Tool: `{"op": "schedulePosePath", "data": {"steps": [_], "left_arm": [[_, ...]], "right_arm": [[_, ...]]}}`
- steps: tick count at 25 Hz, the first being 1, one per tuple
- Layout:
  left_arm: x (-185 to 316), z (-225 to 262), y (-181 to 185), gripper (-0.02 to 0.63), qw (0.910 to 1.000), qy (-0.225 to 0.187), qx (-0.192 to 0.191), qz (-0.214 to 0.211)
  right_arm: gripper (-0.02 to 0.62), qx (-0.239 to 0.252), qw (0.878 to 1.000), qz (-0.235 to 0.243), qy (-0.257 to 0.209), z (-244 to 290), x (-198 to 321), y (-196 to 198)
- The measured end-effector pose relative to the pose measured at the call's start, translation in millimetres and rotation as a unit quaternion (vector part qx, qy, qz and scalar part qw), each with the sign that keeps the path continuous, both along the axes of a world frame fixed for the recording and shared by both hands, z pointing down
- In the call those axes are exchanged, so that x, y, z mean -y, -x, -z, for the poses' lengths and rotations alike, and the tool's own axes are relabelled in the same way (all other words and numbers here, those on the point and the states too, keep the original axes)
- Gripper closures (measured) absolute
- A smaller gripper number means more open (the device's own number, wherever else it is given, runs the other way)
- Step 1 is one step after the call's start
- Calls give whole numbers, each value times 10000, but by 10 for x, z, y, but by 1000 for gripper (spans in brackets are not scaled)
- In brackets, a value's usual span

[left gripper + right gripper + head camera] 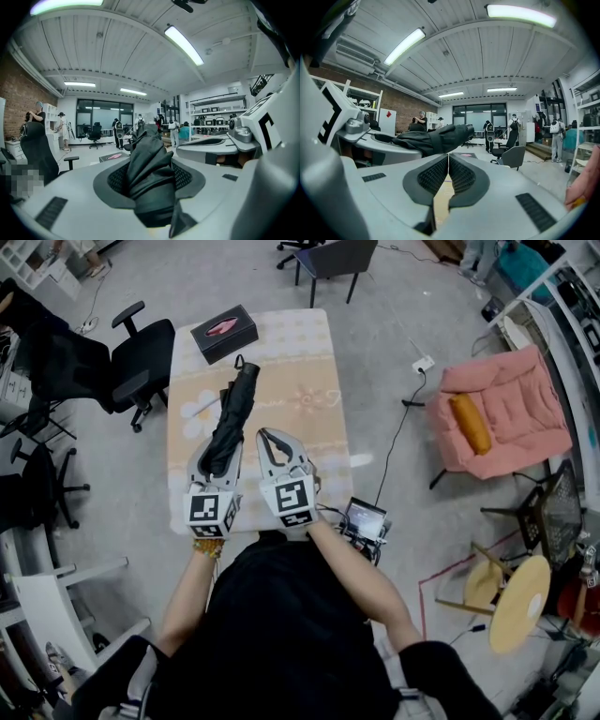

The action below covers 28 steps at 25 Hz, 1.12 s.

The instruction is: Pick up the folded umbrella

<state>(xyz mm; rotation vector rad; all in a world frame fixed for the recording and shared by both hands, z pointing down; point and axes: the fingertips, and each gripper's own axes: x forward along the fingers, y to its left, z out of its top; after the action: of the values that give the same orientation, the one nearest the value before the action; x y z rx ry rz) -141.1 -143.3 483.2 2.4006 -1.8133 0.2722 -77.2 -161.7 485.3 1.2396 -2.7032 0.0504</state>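
The left gripper [218, 454] is pinching the folded umbrella [230, 413] at its thick near end. In the left gripper view the dark pads [185, 176] press the black folds [147, 173] from both sides. The umbrella lies lengthwise over the left half of the table [309, 352], running away from the person. Its far tip is near the black box [224, 332], which sits at the table's far left corner. I cannot tell whether that tip rests on the cloth.

The right gripper [269, 439] is just beside it over the near middle of the table, jaws pressed together with nothing between them. The right gripper view shows the two pads [461, 176] meeting along a thin line, and the umbrella [436, 138] off to its left.

Both grippers sit just inside the table's near edge, close to the person's body. The right half of the cloth is bare. Off the left edge stands a black office chair [141, 357], near the table. To the right there is open floor crossed by a cable [398, 437], with a pink armchair [502, 413] well apart. Another dark chair [333, 259] stands beyond the far edge
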Motion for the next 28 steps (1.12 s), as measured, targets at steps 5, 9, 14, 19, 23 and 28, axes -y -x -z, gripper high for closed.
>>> {"op": "schedulePosePath", "data": {"steps": [5,9,14,19,23,28], "left_arm": [[-15,-35,3,410,10000,-67,46,-27],[8,-80,45,410,10000,-29,46,33],[25,-141,58,410,10000,9,59,52],[43,-211,51,409,9999,103,28,26],[51,-221,45,410,9999,132,32,11],[62,-237,50,410,9999,155,20,23]], "right_arm": [[578,20,9999,155,30,-56,-33,33],[578,-24,9998,193,55,-94,-21,50],[578,-83,9997,215,74,-140,1,50],[578,-128,9996,237,112,-196,5,49],[578,-151,9994,254,177,-229,4,53],[578,-169,9993,272,199,-258,-4,62]]}}
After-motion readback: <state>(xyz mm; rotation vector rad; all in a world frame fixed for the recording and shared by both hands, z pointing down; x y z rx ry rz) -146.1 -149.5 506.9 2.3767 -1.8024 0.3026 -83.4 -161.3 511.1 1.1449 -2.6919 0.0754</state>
